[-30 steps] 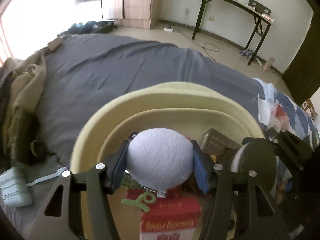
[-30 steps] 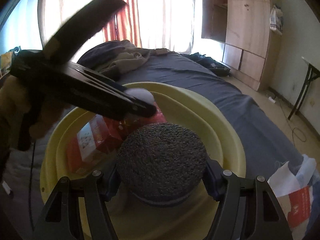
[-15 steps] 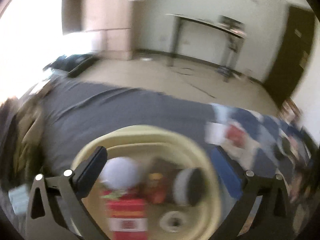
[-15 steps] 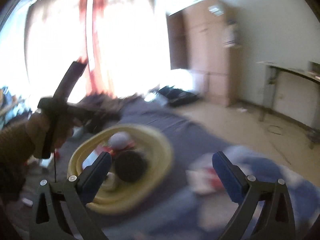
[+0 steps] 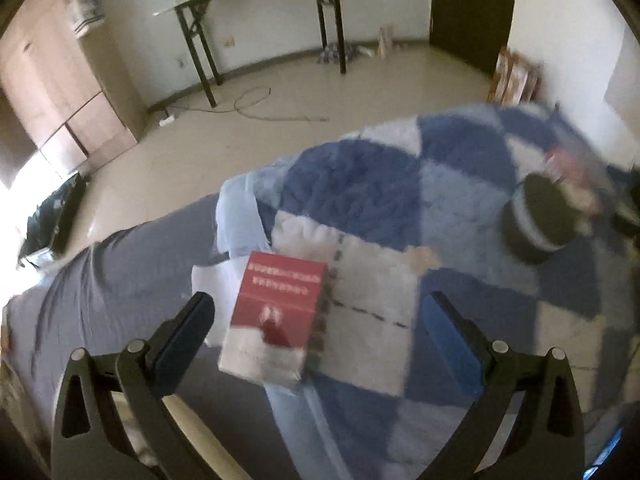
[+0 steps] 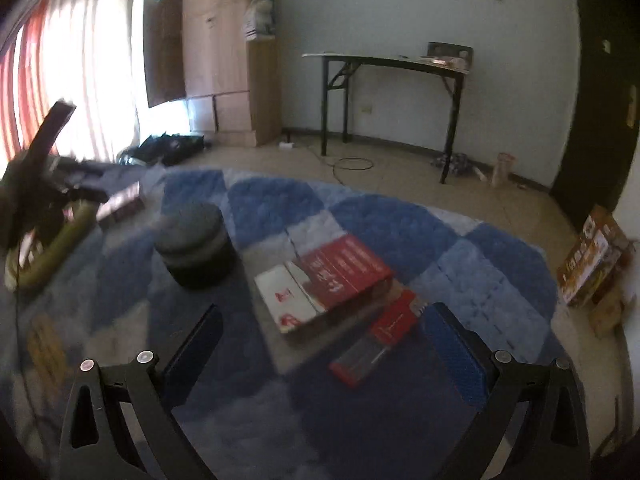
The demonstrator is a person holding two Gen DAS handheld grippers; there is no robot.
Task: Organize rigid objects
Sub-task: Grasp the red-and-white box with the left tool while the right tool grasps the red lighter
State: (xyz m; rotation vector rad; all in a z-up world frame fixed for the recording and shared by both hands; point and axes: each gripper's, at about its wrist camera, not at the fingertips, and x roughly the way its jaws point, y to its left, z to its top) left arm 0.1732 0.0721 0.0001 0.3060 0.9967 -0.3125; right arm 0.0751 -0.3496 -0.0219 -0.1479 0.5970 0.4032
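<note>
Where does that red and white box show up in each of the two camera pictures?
Left wrist view: the red and white box lies low and centre-left on the blue checked blanket, just ahead of the open fingers.
Right wrist view: the box sits at centre on the same blanket, right of the dark round speaker.
Shared landmark: the black-legged table by the wall.

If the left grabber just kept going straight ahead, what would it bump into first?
Most likely the red and white box. It lies on the checkered blanket right between the open fingers of the left gripper, though how far off is hard to judge.
</note>
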